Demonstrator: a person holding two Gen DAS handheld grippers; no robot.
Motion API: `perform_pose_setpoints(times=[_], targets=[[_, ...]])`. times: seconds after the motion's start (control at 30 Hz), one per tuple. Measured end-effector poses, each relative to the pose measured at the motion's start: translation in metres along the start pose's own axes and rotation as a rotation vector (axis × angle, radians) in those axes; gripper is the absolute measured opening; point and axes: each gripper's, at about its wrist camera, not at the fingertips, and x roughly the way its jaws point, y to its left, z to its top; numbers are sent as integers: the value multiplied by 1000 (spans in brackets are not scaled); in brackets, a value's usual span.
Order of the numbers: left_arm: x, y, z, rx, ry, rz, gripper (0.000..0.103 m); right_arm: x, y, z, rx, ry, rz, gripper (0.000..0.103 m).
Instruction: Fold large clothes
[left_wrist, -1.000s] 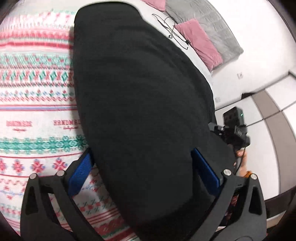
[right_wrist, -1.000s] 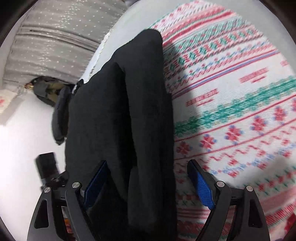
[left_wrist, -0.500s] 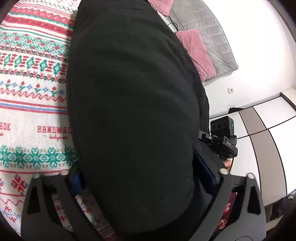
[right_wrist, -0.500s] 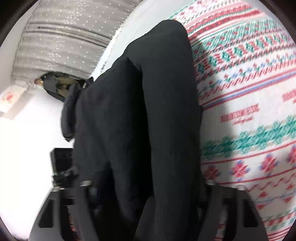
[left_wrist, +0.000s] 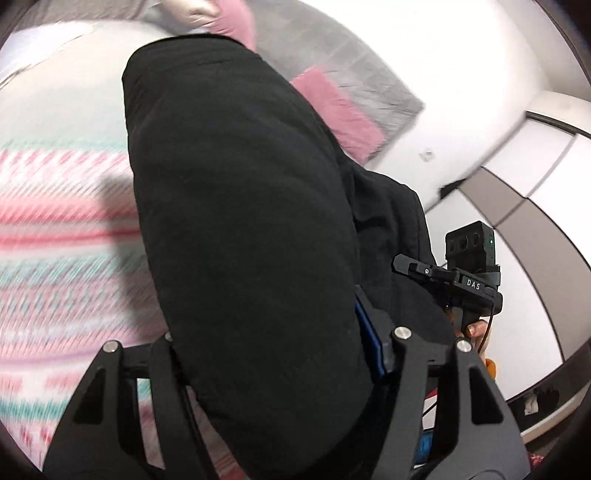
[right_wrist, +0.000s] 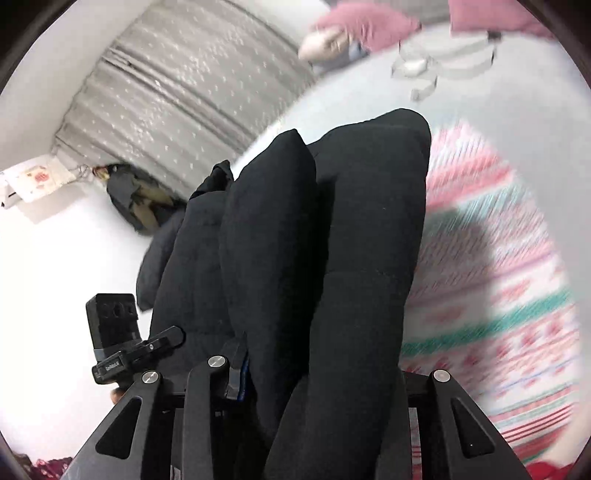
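Bedspread (left_wrist: 55, 229) in a blurred red-and-green knit pattern lies under a bulky black garment (left_wrist: 240, 221), judged soft, thick and floppy, best taken by its bunched edge, where left tongs (left_wrist: 273, 358) and right tongs (right_wrist: 317, 380) are closing on folds running forward between them.

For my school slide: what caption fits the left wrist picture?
Left gripper closing on a bulky black garment above a patterned knit blanket.

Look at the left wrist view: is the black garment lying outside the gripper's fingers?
No, the black garment runs down between the closing left gripper.
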Motion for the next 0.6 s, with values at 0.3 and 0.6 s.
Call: perform_pose_setpoints(times=[0.3,0.6], targets=[[149,10,78,68,217,52,83,-62,-64,56,89,-99,-333,60],[136,20,47,157,116,215,80,-77,-88,27,94,-105,-525,60]])
